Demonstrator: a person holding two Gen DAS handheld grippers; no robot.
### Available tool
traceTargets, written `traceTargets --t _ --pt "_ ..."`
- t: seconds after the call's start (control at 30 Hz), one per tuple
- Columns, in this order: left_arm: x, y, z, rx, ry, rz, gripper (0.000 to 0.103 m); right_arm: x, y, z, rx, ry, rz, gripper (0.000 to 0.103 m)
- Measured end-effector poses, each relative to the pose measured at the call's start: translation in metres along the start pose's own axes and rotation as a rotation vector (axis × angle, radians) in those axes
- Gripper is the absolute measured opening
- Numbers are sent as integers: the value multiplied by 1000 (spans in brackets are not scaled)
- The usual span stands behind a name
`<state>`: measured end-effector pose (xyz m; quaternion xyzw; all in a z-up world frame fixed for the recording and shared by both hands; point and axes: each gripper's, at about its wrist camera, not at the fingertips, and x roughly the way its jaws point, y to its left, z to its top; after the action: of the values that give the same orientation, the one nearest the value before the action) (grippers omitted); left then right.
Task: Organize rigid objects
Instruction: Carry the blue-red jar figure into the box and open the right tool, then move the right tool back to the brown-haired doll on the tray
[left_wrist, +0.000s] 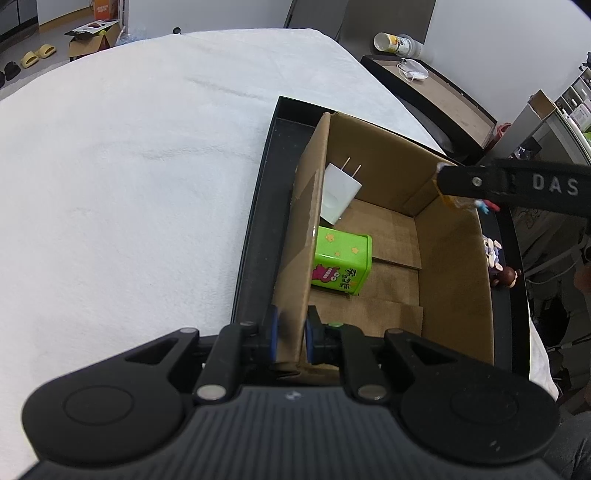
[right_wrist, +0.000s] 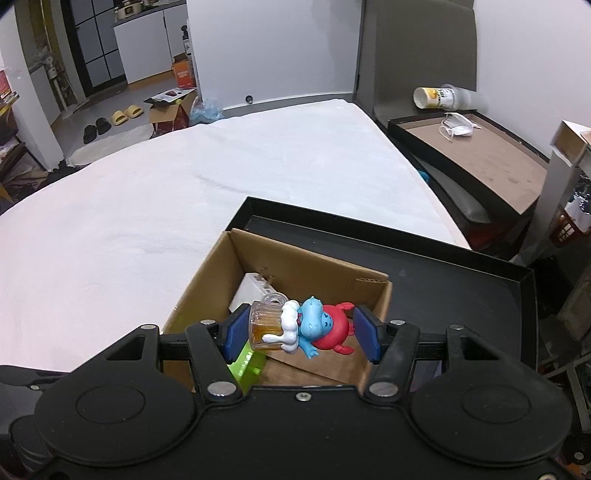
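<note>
A brown cardboard box (left_wrist: 454, 266) stands in a black tray (left_wrist: 255, 229) on the white-covered table. Inside lie a white plug charger (left_wrist: 338, 194) and a green tin (left_wrist: 341, 264). My left gripper (left_wrist: 290, 334) is shut on the box's near-left wall. My right gripper (right_wrist: 301, 330) holds a toy figure (right_wrist: 314, 325), blue and red with an amber beer mug, above the box (right_wrist: 207, 295); its left pad touches the mug, the right pad stands slightly off the toy. The right gripper's finger (left_wrist: 517, 184) reaches over the box's far right corner.
Two small figurines (left_wrist: 496, 258) lie in the tray right of the box. A second black tray (right_wrist: 476, 147) with a face mask (right_wrist: 458, 125) and a tipped cup (right_wrist: 439, 98) sits beyond the table's right edge. White cloth (left_wrist: 129, 184) covers the table to the left.
</note>
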<state>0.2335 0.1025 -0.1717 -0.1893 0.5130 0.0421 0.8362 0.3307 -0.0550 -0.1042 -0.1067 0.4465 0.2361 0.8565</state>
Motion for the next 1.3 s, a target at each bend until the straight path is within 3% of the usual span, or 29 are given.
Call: traceTargets --t 0.2,0.4,1.3 --pt "0 0 0 -5 0 -4 13 6 4 5 17 -18 22 59" --pt "-1 1 0 -4 1 -10 15 3 -8 7 60 -28 -7 66" --pt "-1 -5 -3 7 -10 12 14 -35 -86 -46 174 21 -59 77"
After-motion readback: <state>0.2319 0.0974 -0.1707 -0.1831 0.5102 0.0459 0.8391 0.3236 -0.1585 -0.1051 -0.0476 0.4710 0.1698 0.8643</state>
